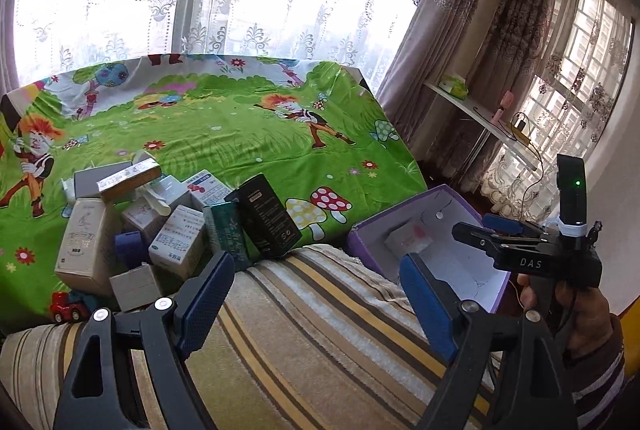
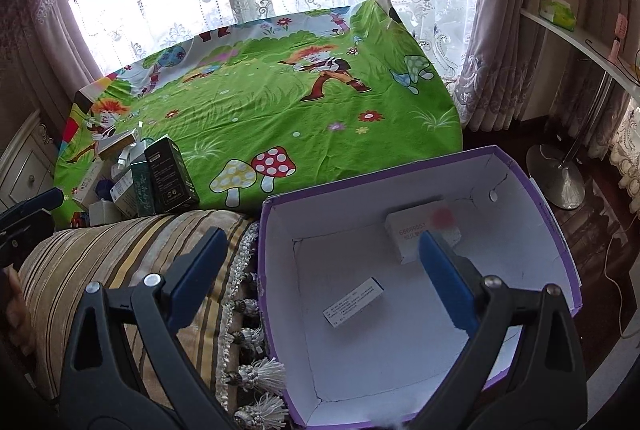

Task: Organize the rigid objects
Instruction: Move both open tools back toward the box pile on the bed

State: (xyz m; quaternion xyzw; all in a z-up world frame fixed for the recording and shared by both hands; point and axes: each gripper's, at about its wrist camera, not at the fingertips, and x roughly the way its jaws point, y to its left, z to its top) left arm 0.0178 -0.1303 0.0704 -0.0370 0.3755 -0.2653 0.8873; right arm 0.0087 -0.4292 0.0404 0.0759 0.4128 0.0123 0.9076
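Note:
A heap of small cartons lies on the near left corner of the green cartoon cloth, with a tall black box leaning at its right side. The same cartons show at the left in the right wrist view. A purple cardboard box with a white inside holds a white carton with red print and a small flat packet. My left gripper hangs open over the striped cushion, between the heap and the purple box. My right gripper is open above the box's left wall, holding nothing.
A striped cushion with tassels lies between heap and box. A red toy car sits by the heap. To the right are a shelf, a lamp base and curtains. A hand holds the right gripper.

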